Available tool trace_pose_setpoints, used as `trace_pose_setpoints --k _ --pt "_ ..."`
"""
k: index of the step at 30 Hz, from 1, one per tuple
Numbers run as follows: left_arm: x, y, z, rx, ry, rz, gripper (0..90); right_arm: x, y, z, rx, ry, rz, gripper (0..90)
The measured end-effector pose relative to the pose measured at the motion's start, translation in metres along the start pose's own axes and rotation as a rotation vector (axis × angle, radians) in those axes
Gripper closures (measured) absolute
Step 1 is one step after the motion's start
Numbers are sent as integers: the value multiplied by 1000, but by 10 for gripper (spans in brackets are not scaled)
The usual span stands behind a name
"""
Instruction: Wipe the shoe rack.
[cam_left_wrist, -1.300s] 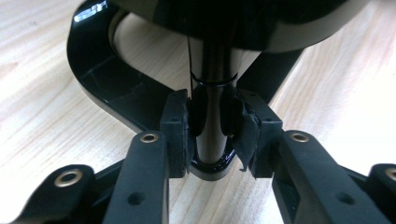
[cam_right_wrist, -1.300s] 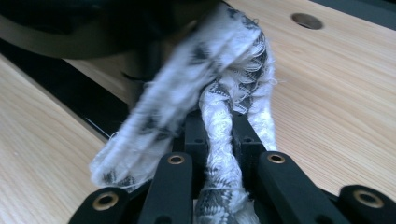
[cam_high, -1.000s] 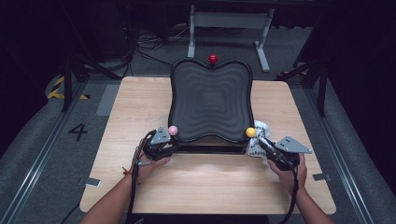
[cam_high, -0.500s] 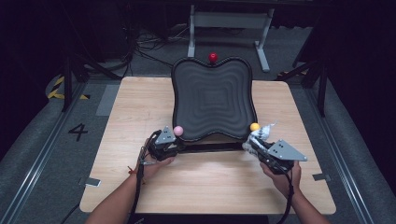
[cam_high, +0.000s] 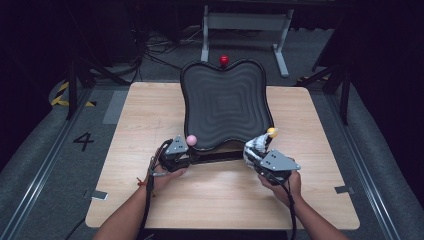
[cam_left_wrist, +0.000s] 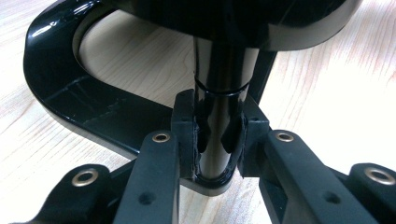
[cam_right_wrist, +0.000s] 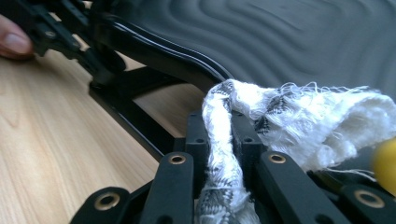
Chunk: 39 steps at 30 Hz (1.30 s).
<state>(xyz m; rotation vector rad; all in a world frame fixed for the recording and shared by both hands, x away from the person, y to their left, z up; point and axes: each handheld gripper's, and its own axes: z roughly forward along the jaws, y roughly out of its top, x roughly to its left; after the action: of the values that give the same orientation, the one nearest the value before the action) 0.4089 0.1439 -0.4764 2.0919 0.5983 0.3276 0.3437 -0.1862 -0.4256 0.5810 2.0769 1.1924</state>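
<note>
across the middle of the high view, the wooden worktop lies bare at left and right and along its lower edge. the black wavy tray stands tilted at centre on a black stand, its ridged surface glossy. the left tool is clamped on the stand's post at lower left of the tray. the right tool grips a frayed white cloth against the tray's lower right corner, beside a yellow ball. a pink ball and a red ball sit at other corners.

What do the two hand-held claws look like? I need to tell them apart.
Both claws are black with brass-coloured rivets on the jaws, a grey three-cornered plate on top and a trailing black cable. The left claw carries a pink ball, the right claw a yellow one. Forearms are bare.
</note>
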Motion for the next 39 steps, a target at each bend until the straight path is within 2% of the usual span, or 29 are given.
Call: trace_pose_setpoints --k 6,10,15,17,28,31,34,39 --pt "1 0 -1 8 -7 -2 744 14 10 17 -23 66 -39 809" --pt "1 -1 0 -2 -11 -2 744 14 12 25 -13 62 -34 809" --pt "2 -1 0 -3 -18 -2 744 10 10 25 0 40 -17 808" --pt "2 -1 0 -4 -21 -4 744 6 8 23 6 24 4 808" --pt "3 -1 0 2 -29 -1 744 4 1 11 22 -26 12 809" --pt "3 -1 0 0 -33 -3 744 0 -2 0 14 -47 36 809" --pt "3 -1 0 -1 -32 0 744 -2 -4 -6 9 -62 38 809" --pt "4 -1 0 -1 -37 -2 744 -16 -11 -22 -1 -111 77 809"
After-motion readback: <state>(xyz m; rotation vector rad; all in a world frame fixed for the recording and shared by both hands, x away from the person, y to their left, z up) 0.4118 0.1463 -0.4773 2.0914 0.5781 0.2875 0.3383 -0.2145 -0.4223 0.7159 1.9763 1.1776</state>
